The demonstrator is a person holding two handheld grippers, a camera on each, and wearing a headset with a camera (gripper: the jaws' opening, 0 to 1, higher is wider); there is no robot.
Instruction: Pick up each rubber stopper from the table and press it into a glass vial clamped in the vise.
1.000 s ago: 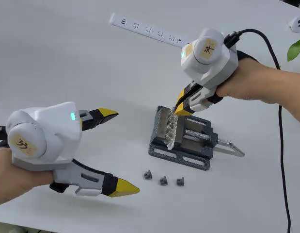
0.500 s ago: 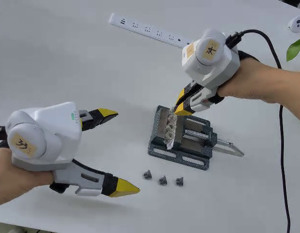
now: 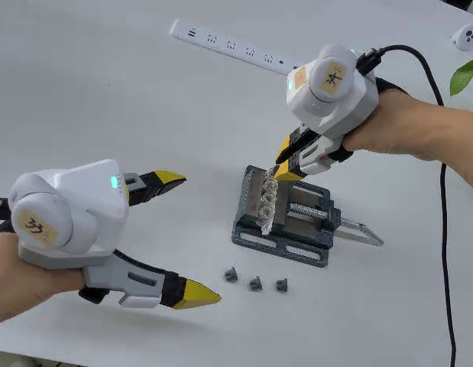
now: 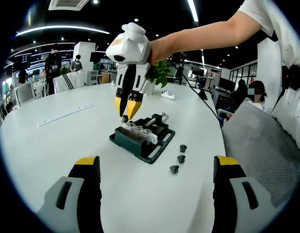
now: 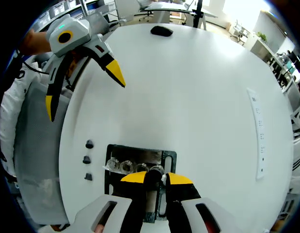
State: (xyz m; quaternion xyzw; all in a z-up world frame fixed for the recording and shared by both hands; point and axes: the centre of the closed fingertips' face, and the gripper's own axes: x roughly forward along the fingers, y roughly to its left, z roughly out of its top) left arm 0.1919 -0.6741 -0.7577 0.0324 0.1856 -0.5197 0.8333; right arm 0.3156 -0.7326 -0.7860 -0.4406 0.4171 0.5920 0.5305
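Plenty of elbow room here. The vise (image 3: 286, 222) sits out in the middle of a big white surface (image 3: 106, 99), well away from any edge. There's bare top all round it except on the near side, where three loose stoppers (image 3: 255, 284) sit in a short row just off its base. In the left gripper view the rounded edge of the surface runs past on the far side of those stoppers from the vise, with a grey mesh chair (image 4: 259, 145) just past it.

The right gripper (image 3: 280, 170) is tipped down over the far end of the vise, jaws pinched together on a dark stopper (image 5: 150, 178). That stopper is right at the mouth of the end vial, but I can't tell if it's touching the glass. The vials (image 3: 267, 202) stand upright in a row between the vise jaws. The left gripper (image 3: 196, 238) hangs well off to the left of the vise, jaws spread wide, with open surface between it and the vise.

Stuff to mind:
- The vise's screw handle (image 3: 362, 231) pokes out to the right.
- A black cable (image 3: 442, 191) trails down further right of the vise.
- A power strip (image 3: 232, 46) lies well beyond the vise.
- A green leaf (image 3: 465, 76) and a small white gadget (image 3: 468, 36) sit far off to the right, beyond the vise.

The room around is an open office with desks, chairs and strip lights overhead.
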